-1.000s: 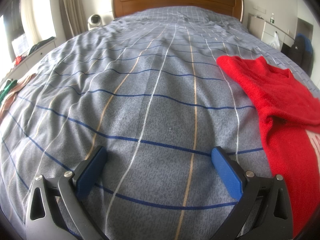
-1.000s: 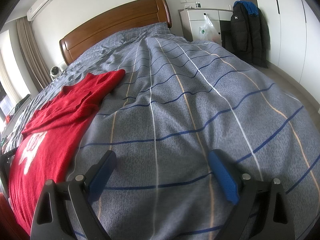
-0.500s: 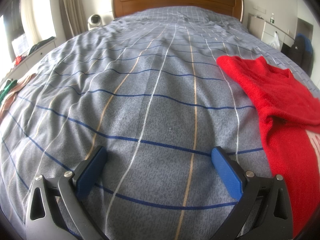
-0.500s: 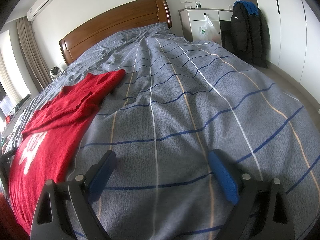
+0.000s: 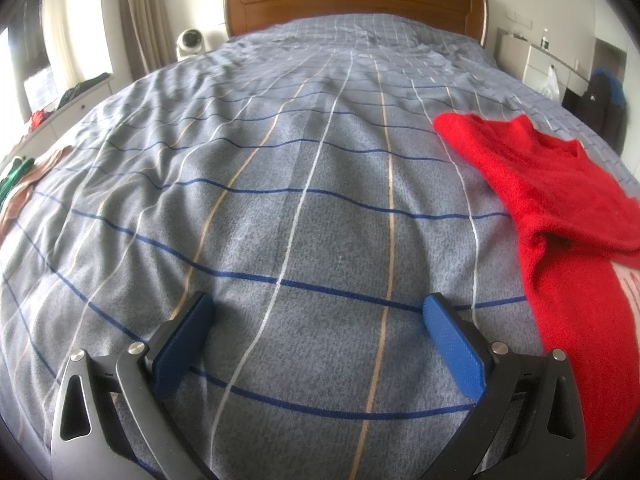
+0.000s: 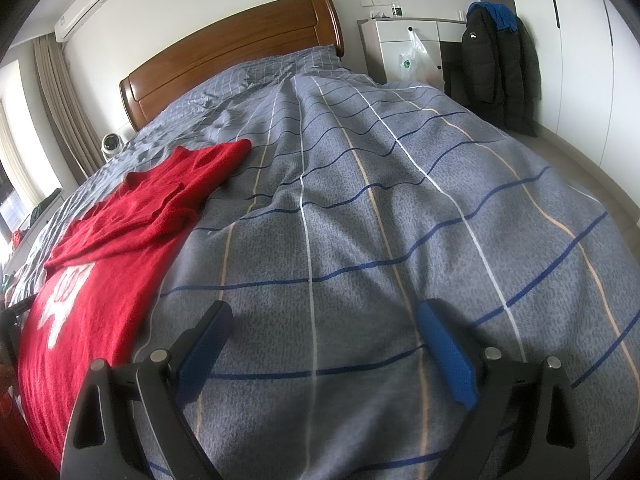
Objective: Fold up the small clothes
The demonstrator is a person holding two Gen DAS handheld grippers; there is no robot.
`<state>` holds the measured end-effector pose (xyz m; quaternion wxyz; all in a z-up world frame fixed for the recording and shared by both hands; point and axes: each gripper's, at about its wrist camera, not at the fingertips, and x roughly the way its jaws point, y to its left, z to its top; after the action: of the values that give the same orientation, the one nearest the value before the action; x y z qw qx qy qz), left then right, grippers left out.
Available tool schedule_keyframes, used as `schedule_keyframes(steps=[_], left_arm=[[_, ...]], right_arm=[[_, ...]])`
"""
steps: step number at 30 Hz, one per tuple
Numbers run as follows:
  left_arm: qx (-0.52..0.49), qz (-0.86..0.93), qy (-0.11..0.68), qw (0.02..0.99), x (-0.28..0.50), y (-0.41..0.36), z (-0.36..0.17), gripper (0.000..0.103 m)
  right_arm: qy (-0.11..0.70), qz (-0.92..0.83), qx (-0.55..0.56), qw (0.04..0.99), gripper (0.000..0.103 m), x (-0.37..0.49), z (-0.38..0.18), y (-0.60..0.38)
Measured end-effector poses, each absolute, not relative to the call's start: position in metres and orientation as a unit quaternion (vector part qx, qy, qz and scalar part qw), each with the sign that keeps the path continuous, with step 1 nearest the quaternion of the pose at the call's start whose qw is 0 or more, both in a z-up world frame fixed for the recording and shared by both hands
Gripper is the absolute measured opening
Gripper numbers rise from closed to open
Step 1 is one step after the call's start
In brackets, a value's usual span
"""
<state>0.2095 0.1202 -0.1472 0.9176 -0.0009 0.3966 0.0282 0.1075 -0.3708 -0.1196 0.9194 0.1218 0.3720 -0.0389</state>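
Note:
A red knit sweater (image 5: 560, 216) with a white print lies flat on the grey checked bedspread (image 5: 300, 200), with its sleeves folded across its body. It is at the right edge of the left wrist view and at the left of the right wrist view (image 6: 120, 248). My left gripper (image 5: 316, 320) is open and empty above bare bedspread, left of the sweater. My right gripper (image 6: 324, 328) is open and empty above bare bedspread, right of the sweater.
A wooden headboard (image 5: 352, 0) stands at the far end of the bed. Other clothes (image 5: 20, 184) lie at the bed's left edge. A white cabinet (image 6: 408, 52) and a hanging black jacket (image 6: 496, 64) stand to the bed's right.

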Motion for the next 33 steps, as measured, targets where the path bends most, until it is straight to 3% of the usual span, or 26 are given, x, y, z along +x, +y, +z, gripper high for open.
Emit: schedule_keyframes(steps=[8,13,16,33], left_arm=[[-0.004,0.024,0.399,0.917,0.206,0.121,-0.147,0.103],[0.036,0.014,0.439,0.898,0.208,0.109,-0.144,0.103],[-0.027,0.029,0.476,0.879,0.217,0.117,-0.144,0.103],[-0.023,0.038,0.466,0.884,0.212,0.114,-0.145,0.103]], right_arm=[[0.372,-0.039,0.122,0.919,0.093,0.107,-0.12,-0.37],[0.371,-0.038,0.121,0.92,0.094,0.108,-0.119,-0.37],[0.371,-0.039,0.12,0.92,0.094,0.108,-0.119,-0.37],[0.371,-0.039,0.119,0.92,0.094,0.108,-0.119,-0.369]])
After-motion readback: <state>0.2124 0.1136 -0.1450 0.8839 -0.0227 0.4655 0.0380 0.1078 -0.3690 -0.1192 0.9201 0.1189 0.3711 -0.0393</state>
